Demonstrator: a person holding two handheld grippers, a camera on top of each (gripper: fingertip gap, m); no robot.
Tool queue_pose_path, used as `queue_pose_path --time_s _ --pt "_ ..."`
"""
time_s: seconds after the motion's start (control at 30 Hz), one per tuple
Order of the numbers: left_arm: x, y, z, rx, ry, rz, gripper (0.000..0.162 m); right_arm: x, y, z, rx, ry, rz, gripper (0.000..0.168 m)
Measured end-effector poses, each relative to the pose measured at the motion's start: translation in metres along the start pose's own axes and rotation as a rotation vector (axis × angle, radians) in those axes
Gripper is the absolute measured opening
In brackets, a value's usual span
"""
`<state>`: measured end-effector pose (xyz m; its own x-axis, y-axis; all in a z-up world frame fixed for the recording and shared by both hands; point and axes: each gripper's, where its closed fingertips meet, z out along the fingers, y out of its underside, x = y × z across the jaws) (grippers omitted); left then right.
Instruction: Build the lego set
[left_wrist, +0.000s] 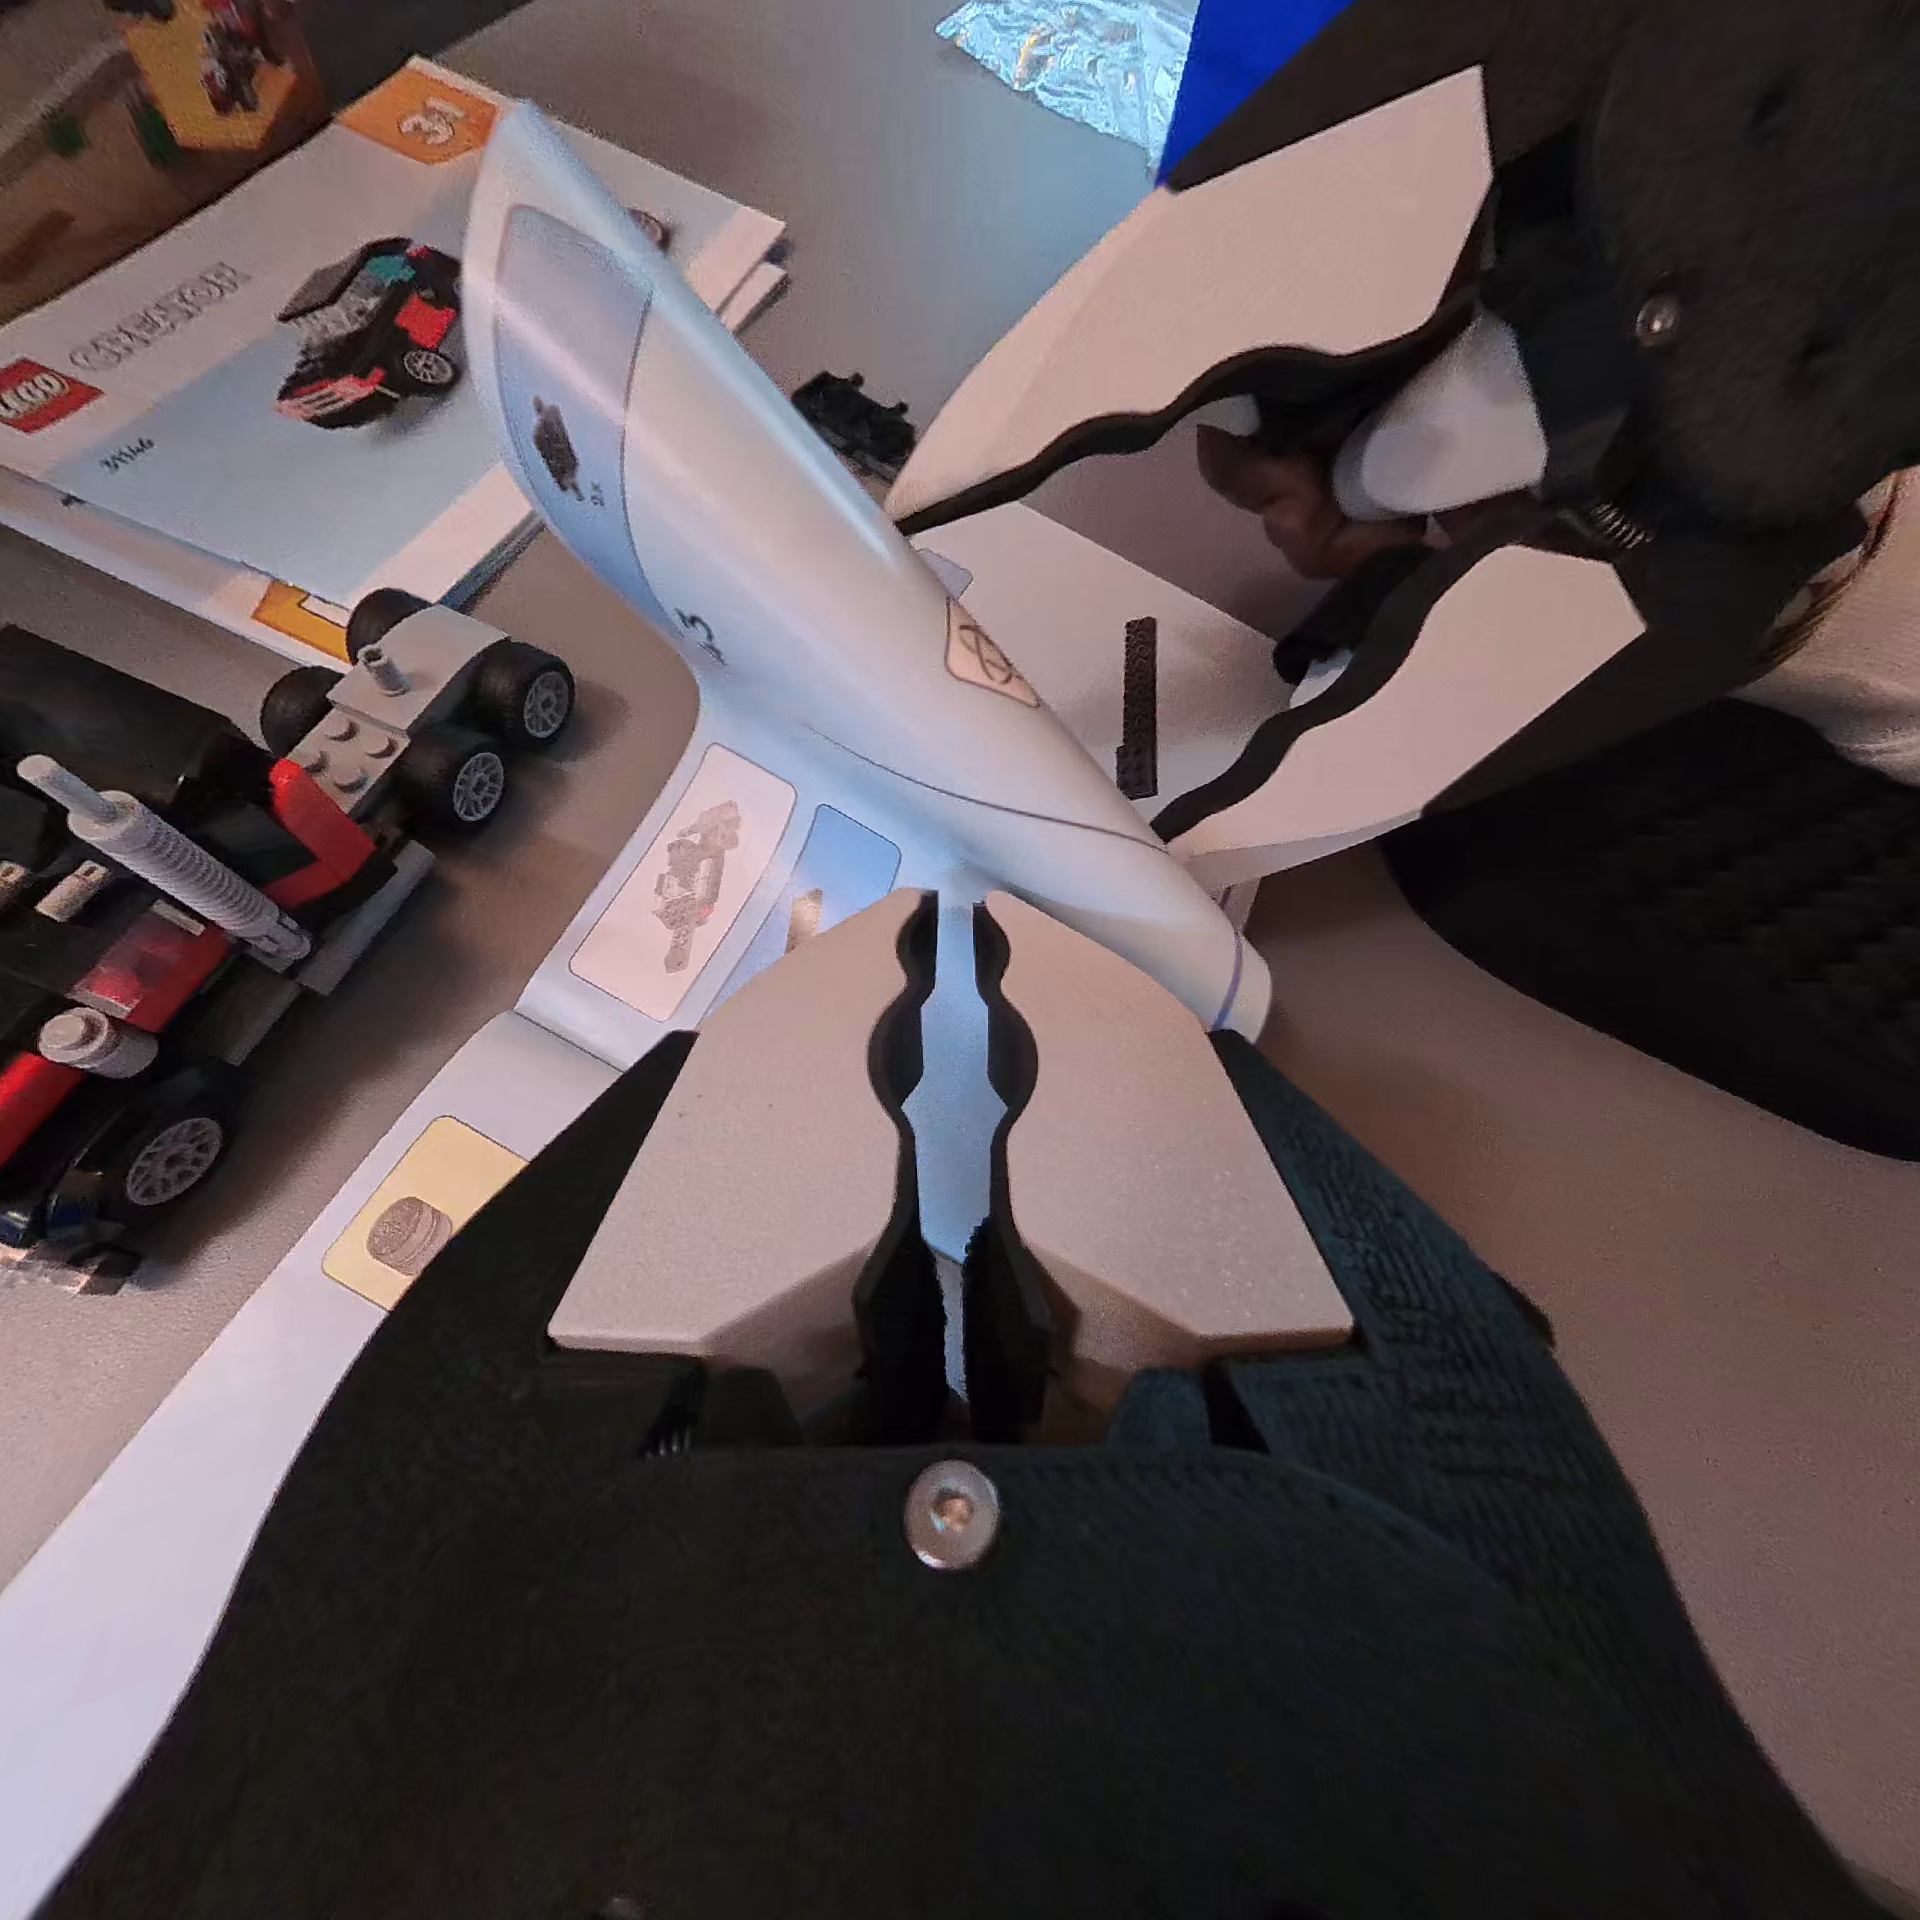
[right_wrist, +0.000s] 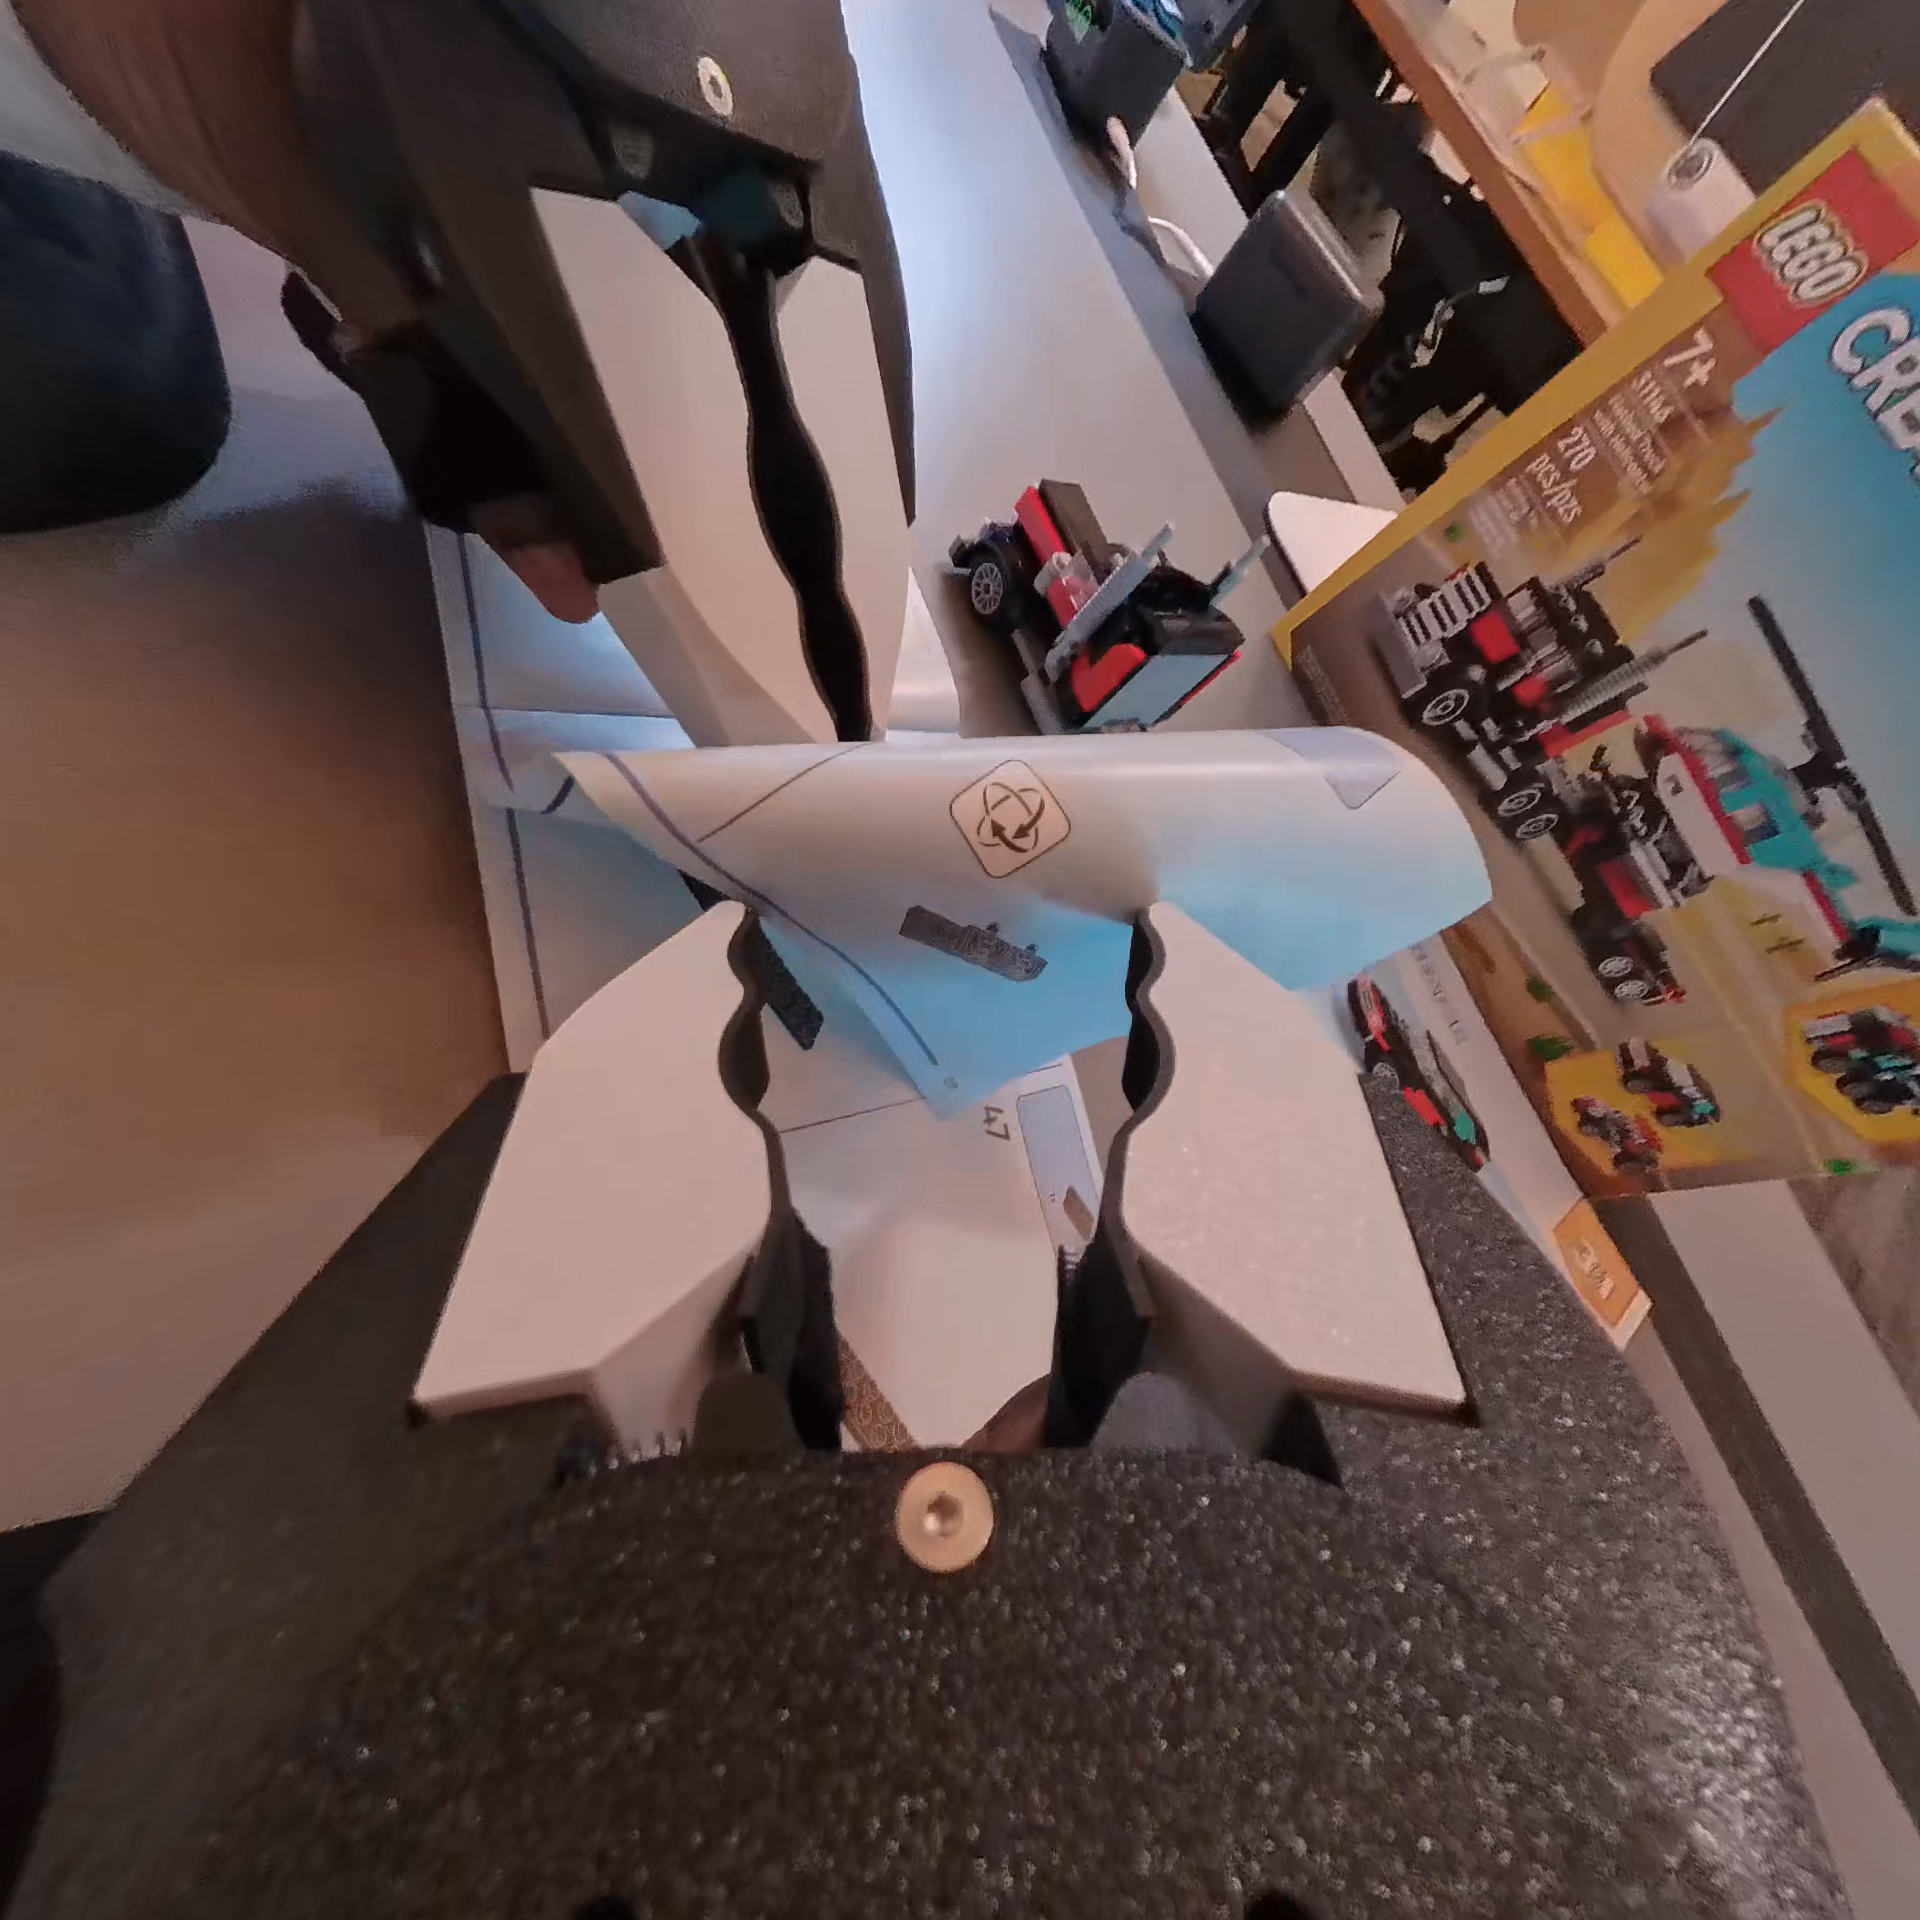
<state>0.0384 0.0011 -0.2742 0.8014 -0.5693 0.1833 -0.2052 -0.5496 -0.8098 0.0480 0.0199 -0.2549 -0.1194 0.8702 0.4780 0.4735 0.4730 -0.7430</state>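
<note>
The left gripper is clamped on a lifted, curling page of the open booklet. The right gripper has its jaws apart around the page's far edge. Left of the booklet stands the part-built truck; a second booklet lies behind the truck

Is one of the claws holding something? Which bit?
Yes. The left gripper pinches a lifted booklet page by its edge. The right gripper is open and holds nothing.
</note>
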Motion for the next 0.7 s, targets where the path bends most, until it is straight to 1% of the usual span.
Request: queue_pose_path --time_s 0.17,0.27,0.4,0.57,0.63,0.7 --pt "0.004 0.005 0.000 -0.012 -0.010 0.021 0.007 0.002 -0.011 -0.002 0.037 0.028 -0.017 0.066" --pt "0.006 0.005 0.001 0.008 0.024 -0.006 0.007 0.004 -0.022 -0.004 0.066 0.044 -0.012 0.067" --pt "0.007 -0.002 -0.005 0.072 0.074 -0.068 0.007 0.003 -0.026 0.001 0.061 0.056 -0.031 0.068" --pt "0.003 -0.003 -0.011 0.110 0.102 -0.117 0.002 0.005 -0.033 0.010 0.071 0.043 -0.053 0.066" --pt "0.003 -0.006 -0.019 0.139 0.143 -0.140 0.004 0.006 -0.035 0.012 0.076 0.017 -0.063 0.061" --pt "0.005 -0.010 -0.030 0.189 0.186 -0.153 0.010 0.004 -0.036 0.014 0.086 -0.022 -0.079 0.051"
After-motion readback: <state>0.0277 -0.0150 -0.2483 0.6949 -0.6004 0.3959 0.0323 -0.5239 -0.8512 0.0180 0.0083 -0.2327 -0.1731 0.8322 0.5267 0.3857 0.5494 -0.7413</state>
